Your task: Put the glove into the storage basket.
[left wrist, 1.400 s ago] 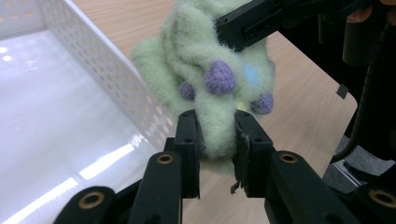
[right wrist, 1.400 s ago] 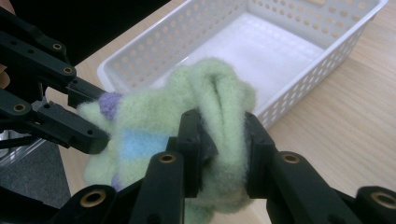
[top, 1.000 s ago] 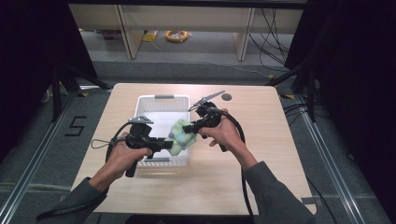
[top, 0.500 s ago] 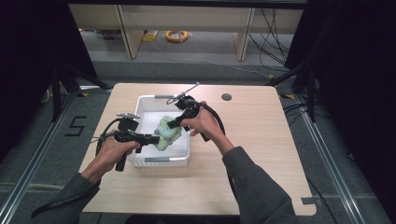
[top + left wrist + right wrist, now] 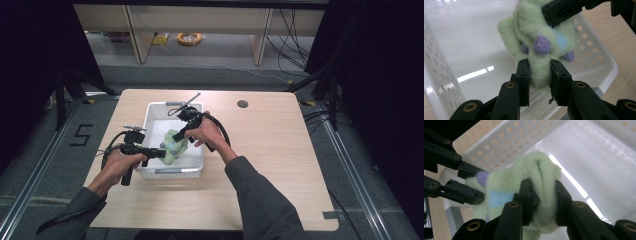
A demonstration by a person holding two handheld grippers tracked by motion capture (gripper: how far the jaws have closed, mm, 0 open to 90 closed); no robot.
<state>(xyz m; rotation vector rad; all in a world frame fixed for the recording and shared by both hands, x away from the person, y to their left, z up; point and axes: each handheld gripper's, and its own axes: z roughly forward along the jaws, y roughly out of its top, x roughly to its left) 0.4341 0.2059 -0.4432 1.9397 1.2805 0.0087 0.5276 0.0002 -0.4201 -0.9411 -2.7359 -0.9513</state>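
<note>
Both grippers pinch the green toy [image 5: 173,146] between them: left gripper [image 5: 538,75] on its lower end, right gripper [image 5: 541,192] on its folded top. The toy hangs inside the basket [image 5: 150,111], above its floor; releasing remains.

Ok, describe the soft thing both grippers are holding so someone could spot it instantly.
On the wooden table sits a white perforated basket. Over it, the left gripper and right gripper pinch a fuzzy pale-green sock, marked by purple spots and a blue stripe.
</note>
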